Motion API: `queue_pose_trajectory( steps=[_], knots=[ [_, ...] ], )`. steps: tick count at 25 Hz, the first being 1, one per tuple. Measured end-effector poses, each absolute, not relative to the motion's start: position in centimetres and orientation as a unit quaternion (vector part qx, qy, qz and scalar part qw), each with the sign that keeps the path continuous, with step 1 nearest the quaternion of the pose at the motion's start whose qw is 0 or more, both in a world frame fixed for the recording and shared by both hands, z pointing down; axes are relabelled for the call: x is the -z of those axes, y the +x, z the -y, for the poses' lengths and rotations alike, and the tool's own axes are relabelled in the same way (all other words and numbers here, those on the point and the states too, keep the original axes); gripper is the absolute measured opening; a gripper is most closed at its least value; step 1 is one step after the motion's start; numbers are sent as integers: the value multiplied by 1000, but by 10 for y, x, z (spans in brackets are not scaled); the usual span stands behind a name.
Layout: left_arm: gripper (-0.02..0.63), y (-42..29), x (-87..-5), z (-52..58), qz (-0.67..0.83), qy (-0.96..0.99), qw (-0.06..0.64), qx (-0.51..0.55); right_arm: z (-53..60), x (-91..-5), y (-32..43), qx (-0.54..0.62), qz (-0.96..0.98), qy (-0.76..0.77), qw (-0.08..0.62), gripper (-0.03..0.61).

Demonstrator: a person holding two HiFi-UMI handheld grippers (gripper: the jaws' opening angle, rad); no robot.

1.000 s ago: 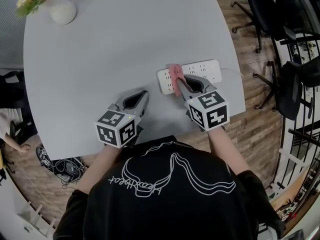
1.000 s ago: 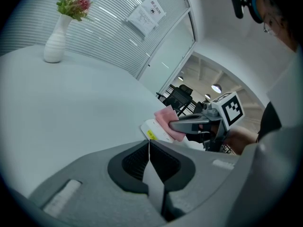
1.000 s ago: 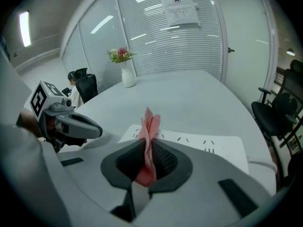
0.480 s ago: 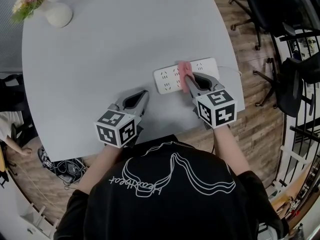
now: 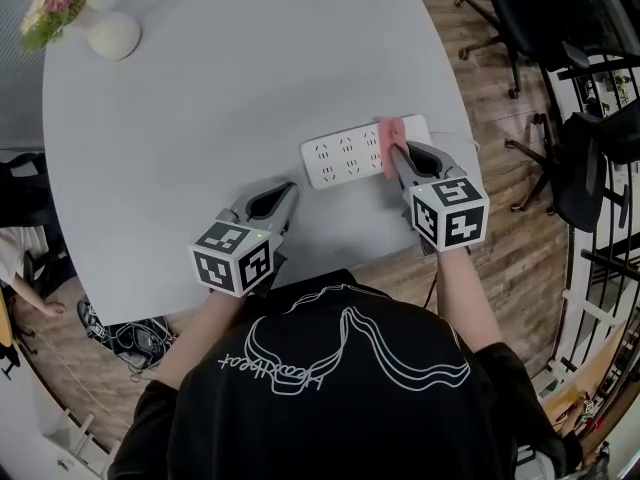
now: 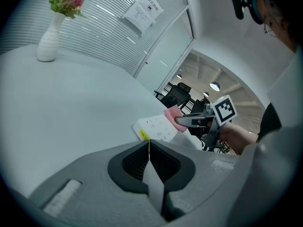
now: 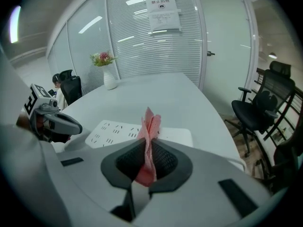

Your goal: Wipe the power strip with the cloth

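So the right gripper (image 5: 393, 156) had its fingers clamped tight on the pink cloth (image 5: 390, 136) and had dragged it rightward along the white power strip (image 5: 340, 158) over the last second, from about the middle to nearly the right end. One pass looked almost finished. The strip lay flat on the tabletop (image 5: 230, 88), right side. The left gripper (image 5: 289, 188) hadn't budged, fingers closed on nothing.
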State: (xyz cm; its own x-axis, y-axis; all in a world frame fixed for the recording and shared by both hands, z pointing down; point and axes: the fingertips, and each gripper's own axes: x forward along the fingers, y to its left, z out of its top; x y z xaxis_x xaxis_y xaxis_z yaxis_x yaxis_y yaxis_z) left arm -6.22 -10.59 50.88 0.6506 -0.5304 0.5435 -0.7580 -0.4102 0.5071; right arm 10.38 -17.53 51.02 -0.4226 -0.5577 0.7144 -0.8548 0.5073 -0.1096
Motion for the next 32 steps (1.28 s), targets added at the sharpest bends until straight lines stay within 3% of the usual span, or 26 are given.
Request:
queue_pose_trajectory(
  steps=[32],
  knots=[
    [17, -53, -480, 102, 408, 827, 359, -143, 184, -496, 199, -186, 767, 519, 328, 38]
  ],
)
